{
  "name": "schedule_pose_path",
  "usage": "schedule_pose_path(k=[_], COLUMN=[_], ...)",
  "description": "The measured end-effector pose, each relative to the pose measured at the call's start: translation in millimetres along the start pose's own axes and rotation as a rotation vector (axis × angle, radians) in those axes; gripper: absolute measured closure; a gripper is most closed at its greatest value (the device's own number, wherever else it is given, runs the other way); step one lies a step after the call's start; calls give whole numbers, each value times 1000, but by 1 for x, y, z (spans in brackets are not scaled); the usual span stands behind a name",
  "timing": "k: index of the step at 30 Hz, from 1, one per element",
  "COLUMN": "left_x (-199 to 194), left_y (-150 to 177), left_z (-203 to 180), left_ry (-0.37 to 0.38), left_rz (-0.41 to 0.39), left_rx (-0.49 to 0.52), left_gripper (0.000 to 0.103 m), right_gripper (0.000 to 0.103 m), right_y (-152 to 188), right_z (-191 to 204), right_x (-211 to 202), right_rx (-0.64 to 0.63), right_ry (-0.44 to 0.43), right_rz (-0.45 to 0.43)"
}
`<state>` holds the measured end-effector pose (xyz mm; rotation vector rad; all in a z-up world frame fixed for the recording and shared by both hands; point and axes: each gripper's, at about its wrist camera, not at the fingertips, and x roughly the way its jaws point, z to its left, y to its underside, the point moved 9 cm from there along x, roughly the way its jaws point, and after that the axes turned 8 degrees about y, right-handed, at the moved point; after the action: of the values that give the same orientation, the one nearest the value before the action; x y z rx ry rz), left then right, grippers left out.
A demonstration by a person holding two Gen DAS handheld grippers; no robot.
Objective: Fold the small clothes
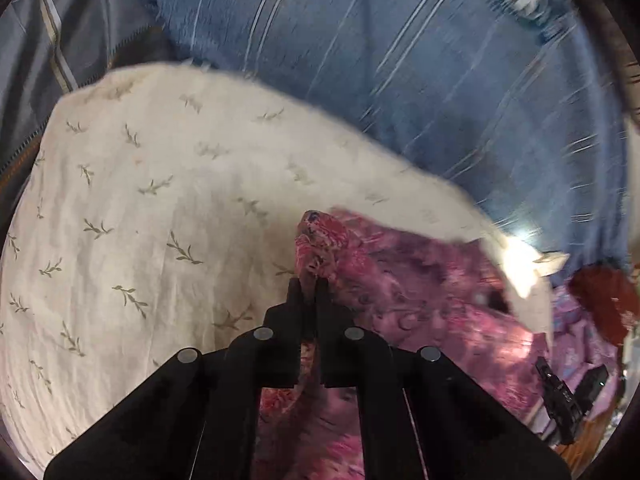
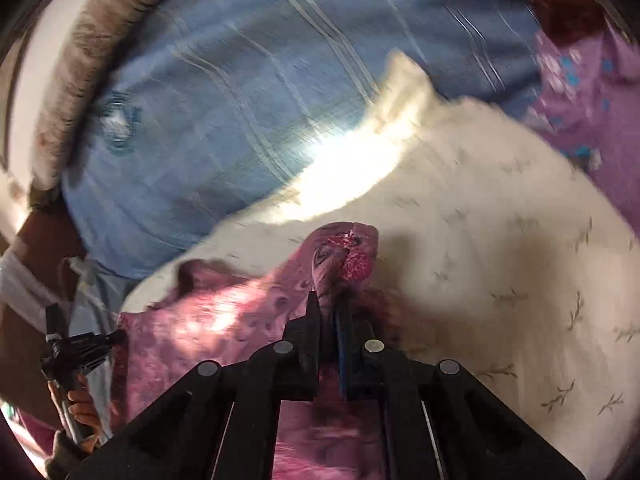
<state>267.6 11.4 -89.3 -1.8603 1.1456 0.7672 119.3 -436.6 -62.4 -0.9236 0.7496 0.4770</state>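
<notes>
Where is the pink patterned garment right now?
The pink patterned garment is pinched at its corners by both the left hand-held gripper and the right hand-held gripper, stretched between them over the cream leaf-print cloth.

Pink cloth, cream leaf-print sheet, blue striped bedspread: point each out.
pink cloth [image 1: 420, 280]: left wrist view, bunched middle, right of the fingers.
cream leaf-print sheet [image 1: 160, 208]: left wrist view, flat open area.
blue striped bedspread [image 2: 208, 120]: right wrist view, central stretch.
</notes>
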Motion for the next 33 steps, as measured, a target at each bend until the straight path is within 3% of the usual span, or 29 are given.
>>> schedule_pose_path(k=[2,3,5,7,9,10,14,16,17,21,23,25,27,28,30,31,33], left_x=[8,5,-9,-22,-29,-29,-7,5,8,15,20,10,-16,-32,-60,-74,-96], left_y=[5,6,3,-1,-7,-9,-5,-3,-5,-23,-32,-36,-34,-30,-16,-5,20], left_z=[9,10,7,2,-3,-4,-10,-14,-17,-10,3,11,11,11,12,15,22], left_ry=[1,25,68,106,122,117,117,101,82,-21,-91,-32,54,77,118,134,142], left_rz=[35,34,-1,-27,-45,-56,-7,12,0,-42,-28,-16,-27,-29,-32,-41,-49], left_rx=[-35,-54,-50,-38,-30,-33,-25,-1,12,30,3,-63,-75,-65,-36,-28,-24], left_gripper=[99,99,94,85,60,52,53,59,72,86,89,89,89,86,67,48,43], right_gripper=[94,88,87,71,43,42,43,67,100,98,98,92,88,84,62,59,53], right_y=[10,14,12,3,-8,-11,-12,-11,-11,-34,-34,-25,-24,-24,-13,-5,23], right_z=[-11,-14,-13,-12,-13,-13,-6,-6,-6,-7,-11,-17,-16,-14,-11,-10,-10], right_x=[23,27,19,8,1,2,26,34,35,16,29,45,28,15,-16,-27,-51], right_rx=[37,60,104,136,166,171,113,90,76,103,119,94,98,104,107,99,80], right_ry=[6,2,-55,-92,-111,-102,-32,-8,7,-32,-4,56,37,2,-73,-90,-120], right_rz=[59,76,63,35,1,-4,31,54,47,-73,-22,60,20,2,-7,-9,5])
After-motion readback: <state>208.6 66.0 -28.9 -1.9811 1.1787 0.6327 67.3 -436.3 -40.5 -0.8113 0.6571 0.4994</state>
